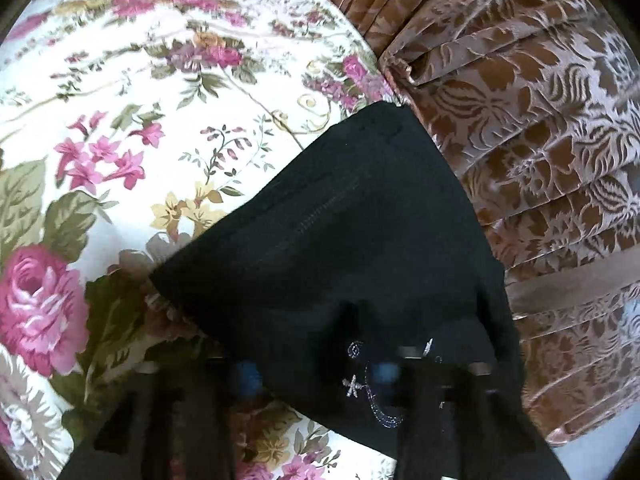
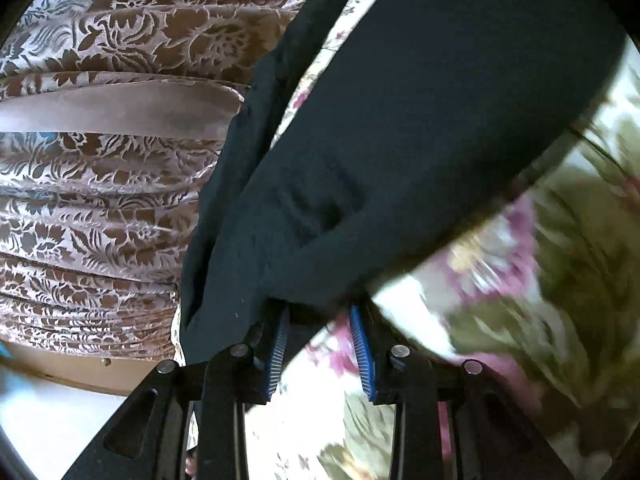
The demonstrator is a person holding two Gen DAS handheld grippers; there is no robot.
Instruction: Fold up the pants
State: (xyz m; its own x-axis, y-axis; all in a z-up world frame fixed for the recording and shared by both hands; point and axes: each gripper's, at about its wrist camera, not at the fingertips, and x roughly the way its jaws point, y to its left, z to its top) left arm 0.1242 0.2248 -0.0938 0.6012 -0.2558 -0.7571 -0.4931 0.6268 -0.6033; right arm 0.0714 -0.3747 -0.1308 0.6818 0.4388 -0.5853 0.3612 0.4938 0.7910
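Observation:
The black pants (image 1: 340,232) lie on a floral bedspread (image 1: 120,120), folded into a wedge with a beaded star motif near my left gripper (image 1: 316,372). The left gripper's jaws stand apart, blurred, with the cloth lying over them. In the right wrist view the black pants (image 2: 400,140) stretch diagonally up from my right gripper (image 2: 320,328). Its blue pads (image 2: 362,352) stand apart, with the cloth edge resting at the fingertips.
A brown and pink pleated floral bed skirt (image 1: 540,160) hangs at the bed's edge and also shows in the right wrist view (image 2: 112,140). Pale floor (image 2: 48,412) lies below it. The floral bedspread (image 2: 520,280) fills the right of that view.

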